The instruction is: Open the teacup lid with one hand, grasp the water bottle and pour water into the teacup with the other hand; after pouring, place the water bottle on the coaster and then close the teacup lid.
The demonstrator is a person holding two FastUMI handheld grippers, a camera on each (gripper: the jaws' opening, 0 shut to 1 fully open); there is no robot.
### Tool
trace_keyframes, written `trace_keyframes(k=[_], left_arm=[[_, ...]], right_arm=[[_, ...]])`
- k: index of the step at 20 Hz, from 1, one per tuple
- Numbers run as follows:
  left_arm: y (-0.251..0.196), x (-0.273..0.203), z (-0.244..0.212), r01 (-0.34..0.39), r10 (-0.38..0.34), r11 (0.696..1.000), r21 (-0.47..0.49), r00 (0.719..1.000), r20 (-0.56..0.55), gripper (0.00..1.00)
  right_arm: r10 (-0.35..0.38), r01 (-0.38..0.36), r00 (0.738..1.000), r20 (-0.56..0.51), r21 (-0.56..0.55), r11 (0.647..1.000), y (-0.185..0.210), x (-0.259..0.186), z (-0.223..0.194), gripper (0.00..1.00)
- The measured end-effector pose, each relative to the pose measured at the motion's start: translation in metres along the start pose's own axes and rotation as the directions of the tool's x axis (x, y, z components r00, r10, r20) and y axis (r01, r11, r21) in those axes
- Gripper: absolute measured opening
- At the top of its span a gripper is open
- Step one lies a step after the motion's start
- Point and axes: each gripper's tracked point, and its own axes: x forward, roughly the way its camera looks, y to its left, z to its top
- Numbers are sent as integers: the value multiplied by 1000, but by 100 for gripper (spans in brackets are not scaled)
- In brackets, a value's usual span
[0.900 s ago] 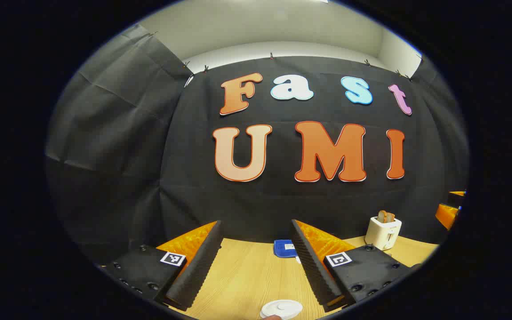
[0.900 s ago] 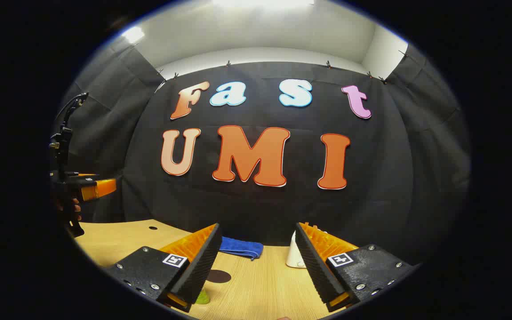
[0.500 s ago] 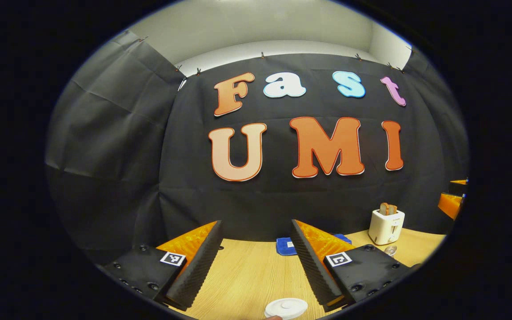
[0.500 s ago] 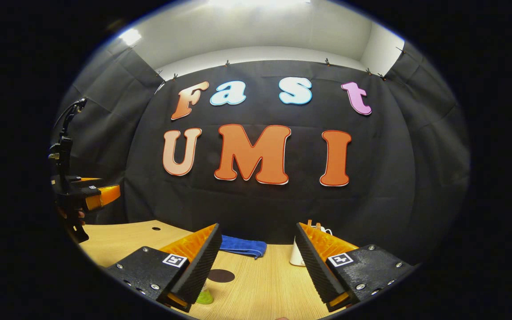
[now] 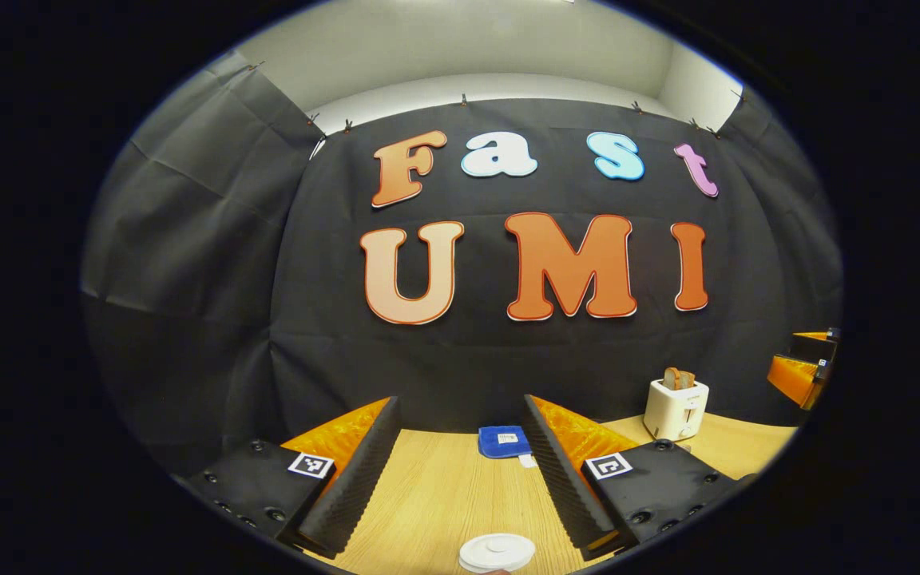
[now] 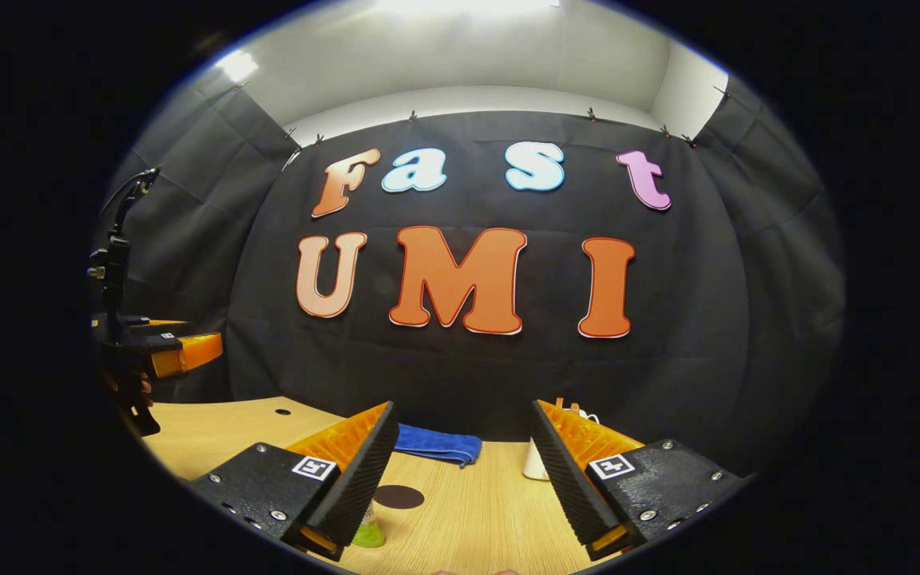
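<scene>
In the left gripper view the white teacup lid sits low between my fingers, at the bottom edge; the cup under it is hidden. My left gripper hangs open above the wooden table, holding nothing. In the right gripper view my right gripper is also open and holds nothing. A dark round coaster lies on the table between its fingers. A small green piece, perhaps the water bottle's top, peeks out beside its left finger. Each gripper shows at the edge of the other's view: left gripper, right gripper.
A folded blue cloth lies at the table's back edge against the wall. A white toaster with bread in it stands at the back right; in the right gripper view the toaster is half hidden behind the right finger.
The left gripper's view has swung slightly, so lid, cloth and toaster sit further left. More of the green piece shows in the right gripper view. Both grippers stay open.
</scene>
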Motion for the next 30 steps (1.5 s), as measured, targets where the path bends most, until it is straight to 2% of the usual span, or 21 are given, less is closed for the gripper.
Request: trace_keyframes(k=[5, 16, 23, 30], left_arm=[[1, 1, -25, 19, -19, 1000, -7, 999, -51, 99], [-24, -5, -93, 127, -127, 992, -11, 978, -166, 99], [-38, -10, -149, 186, -176, 982, 12, 947, -269, 99], [-47, -20, -213, 214, -193, 977, 10, 898, -396, 99]], right_arm=[[18, -18, 1000, -25, -6, 1000, 7, 0, -14, 99], [99, -96, 990, -103, 30, 995, 31, 3, -60, 99], [180, -176, 971, -158, 39, 984, 59, -1, -89, 99], [224, -220, 953, -205, 41, 975, 72, -8, -109, 100]])
